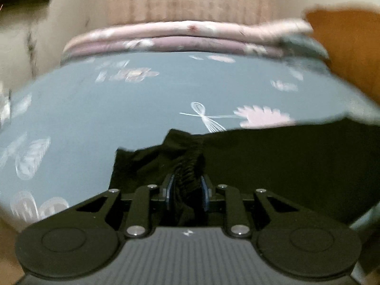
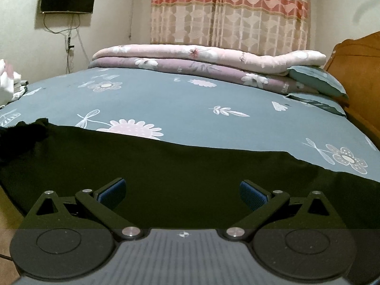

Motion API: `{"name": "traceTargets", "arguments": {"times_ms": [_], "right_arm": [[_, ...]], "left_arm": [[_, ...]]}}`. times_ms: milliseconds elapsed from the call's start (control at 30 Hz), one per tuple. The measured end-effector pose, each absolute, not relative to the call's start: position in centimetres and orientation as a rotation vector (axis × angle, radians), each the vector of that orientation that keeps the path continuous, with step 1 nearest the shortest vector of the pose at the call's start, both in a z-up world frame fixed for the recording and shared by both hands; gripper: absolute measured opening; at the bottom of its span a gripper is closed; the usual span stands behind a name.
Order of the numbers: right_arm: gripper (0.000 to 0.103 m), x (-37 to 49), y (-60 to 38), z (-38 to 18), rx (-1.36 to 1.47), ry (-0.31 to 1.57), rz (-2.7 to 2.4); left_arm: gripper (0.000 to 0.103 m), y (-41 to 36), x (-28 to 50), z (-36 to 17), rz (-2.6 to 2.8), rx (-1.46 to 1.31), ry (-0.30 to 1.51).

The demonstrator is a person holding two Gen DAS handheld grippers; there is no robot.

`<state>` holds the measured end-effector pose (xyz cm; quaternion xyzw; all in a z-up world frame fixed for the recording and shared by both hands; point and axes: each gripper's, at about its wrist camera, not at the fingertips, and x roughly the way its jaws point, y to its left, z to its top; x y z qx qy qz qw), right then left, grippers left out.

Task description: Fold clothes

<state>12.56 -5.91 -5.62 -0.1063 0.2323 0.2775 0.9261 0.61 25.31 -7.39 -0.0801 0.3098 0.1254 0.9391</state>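
A bed [image 2: 180,99] fills both views, covered in a smooth grey-blue sheet printed with pale daisies, leaves and dragonflies. Along its near edge lies the black garment [image 2: 166,180], a matte, soft cloth spread flat with its long axis running left to right across the bed; its far edge slopes gently down toward the right in the right wrist view. At its left end the cloth bunches into a gathered, elastic-looking band [image 1: 190,163], which points up the bed toward the bedding stacked at the far side.

The left gripper [image 1: 187,191] has its fingers [image 1: 169,187] drawn close together, clamped on that ruffled band, with black fabric filling the narrow gap between the blue pads. The left wrist view is blurred, so finer detail of the cloth cannot be told.

The right gripper [image 2: 182,193] hangs over the flat middle of the garment with its fingers [image 2: 251,196] spread wide apart, ribbed blue pads facing inward and nothing between them; whether the tips touch the cloth cannot be told.

At the far side of the bed lie folded quilts [image 2: 201,64], pink over mauve, both floral and padded. To the right stand teal pillows [image 2: 318,80] against a glossy wooden headboard [image 2: 356,71].
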Motion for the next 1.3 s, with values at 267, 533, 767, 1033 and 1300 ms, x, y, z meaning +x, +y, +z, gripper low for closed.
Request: {"name": "traceTargets", "arguments": {"times_ms": [267, 533, 767, 1033, 1300], "right_arm": [[0.103, 12.3, -4.9, -5.7, -0.239, 0.488, 0.589], [0.103, 12.1, -4.3, -5.8, -0.254, 0.492, 0.603], [0.103, 11.9, -3.9, -5.9, -0.267, 0.499, 0.616], [0.103, 11.9, -3.7, -5.9, -0.282, 0.501, 0.617], [0.103, 12.0, -3.5, -6.2, -0.279, 0.509, 0.623]], "left_arm": [[0.023, 32.4, -1.8, -9.5, 0.363, -0.544, 0.572], [0.035, 33.6, -3.4, -9.5, 0.32, -0.587, 0.466], [0.059, 32.1, -1.8, -9.6, 0.257, -0.447, 0.503], [0.013, 30.7, -2.0, -9.6, 0.276, -0.335, 0.492], [0.013, 33.4, -3.9, -9.8, 0.305, -0.607, 0.527]]}}
